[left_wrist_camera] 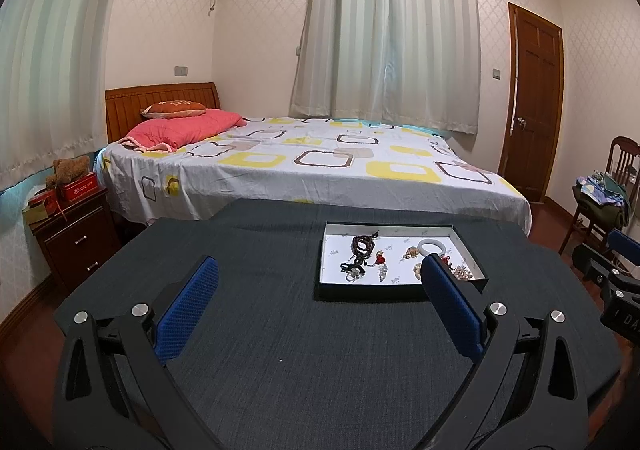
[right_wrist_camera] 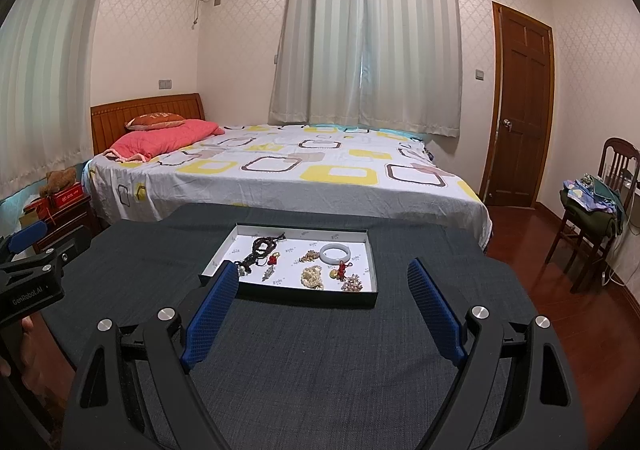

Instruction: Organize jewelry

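A shallow black tray (left_wrist_camera: 400,292) (right_wrist_camera: 292,295) with a white floor lies on a dark grey table. It holds several loose pieces: a dark bead necklace (right_wrist_camera: 262,248), a white jade bangle (right_wrist_camera: 335,253), a cream bead bracelet (right_wrist_camera: 312,276), small red charms (right_wrist_camera: 341,268) and a pearl cluster (right_wrist_camera: 352,284). My left gripper (left_wrist_camera: 318,270) hovers open over the table, short of the tray and to its left. My right gripper (right_wrist_camera: 322,270) is open too, near the tray's front edge. Nothing sits between either pair of blue pads.
The dark grey table (right_wrist_camera: 320,362) spreads under both grippers. Behind it stands a bed (right_wrist_camera: 280,174) with a patterned sheet. A nightstand (left_wrist_camera: 76,238) sits at the left, a wooden chair (right_wrist_camera: 592,218) piled with clothes at the right, near a brown door (right_wrist_camera: 520,106).
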Available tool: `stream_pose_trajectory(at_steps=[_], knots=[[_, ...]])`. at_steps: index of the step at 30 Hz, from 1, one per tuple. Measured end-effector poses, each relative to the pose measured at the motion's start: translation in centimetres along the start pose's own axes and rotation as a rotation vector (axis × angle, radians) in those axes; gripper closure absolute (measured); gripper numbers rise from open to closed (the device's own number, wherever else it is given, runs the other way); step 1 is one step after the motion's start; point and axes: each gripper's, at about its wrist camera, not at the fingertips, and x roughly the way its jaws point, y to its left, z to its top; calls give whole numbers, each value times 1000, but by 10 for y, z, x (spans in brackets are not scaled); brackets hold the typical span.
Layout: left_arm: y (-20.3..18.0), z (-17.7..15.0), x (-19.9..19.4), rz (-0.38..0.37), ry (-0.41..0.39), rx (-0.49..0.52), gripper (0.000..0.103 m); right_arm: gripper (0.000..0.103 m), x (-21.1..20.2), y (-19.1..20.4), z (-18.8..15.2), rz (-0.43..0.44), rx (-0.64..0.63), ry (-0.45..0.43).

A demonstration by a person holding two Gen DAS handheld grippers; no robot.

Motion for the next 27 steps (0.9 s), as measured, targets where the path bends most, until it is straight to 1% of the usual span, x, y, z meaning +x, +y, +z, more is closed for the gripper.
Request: stream_pose_trajectory(at_steps=[9, 27], knots=[[4, -6, 0, 9, 1, -2, 4, 19, 0, 0, 0, 1, 1, 0], [8, -6, 0, 11, 8, -3, 4, 19, 0, -1, -3, 3, 3, 5]])
